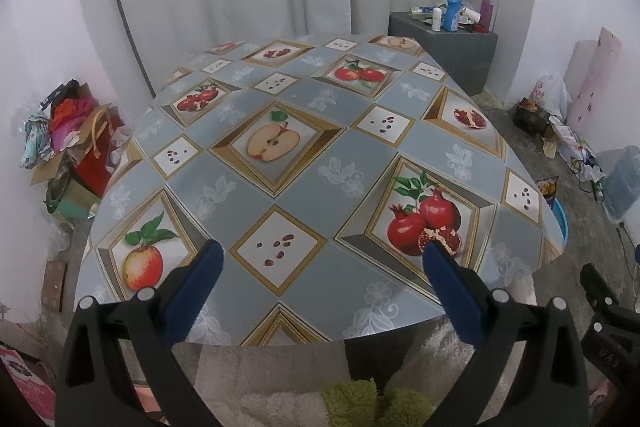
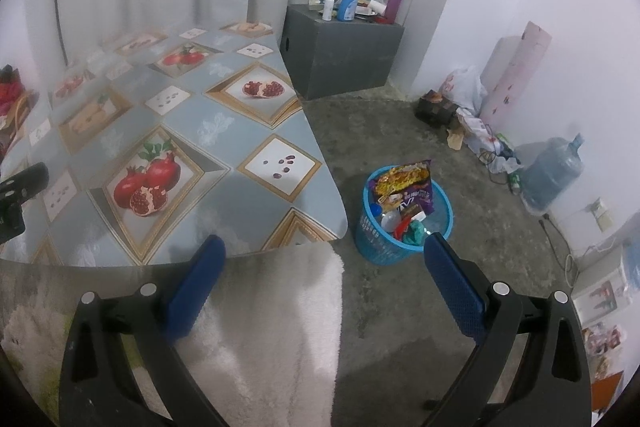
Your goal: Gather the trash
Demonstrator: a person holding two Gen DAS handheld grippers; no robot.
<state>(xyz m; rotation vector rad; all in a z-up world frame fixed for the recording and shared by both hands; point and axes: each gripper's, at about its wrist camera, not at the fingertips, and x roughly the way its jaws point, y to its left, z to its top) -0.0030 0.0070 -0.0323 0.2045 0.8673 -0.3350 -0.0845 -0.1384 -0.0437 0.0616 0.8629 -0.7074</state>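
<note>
Across the bench (image 1: 320, 99) lies a grey-blue cloth printed with framed apples, pomegranates and seeds; white curtains hang behind it, and a grey cabinet (image 2: 344, 55) with bottles on top stands in the corner. On the concrete floor (image 2: 400, 131) just beside the bench's near right corner stands a blue basket (image 2: 370, 237), upright, mouth upward, filled with trash (image 2: 404, 187); a yellow-and-purple snack bag stands on end, its long axis leaning toward the far rim. Left gripper (image 1: 323, 254) is spread wide and empty above the bench edge. Right gripper (image 2: 325, 247) is likewise spread, empty, over a white fluffy rug (image 2: 280, 327).
</note>
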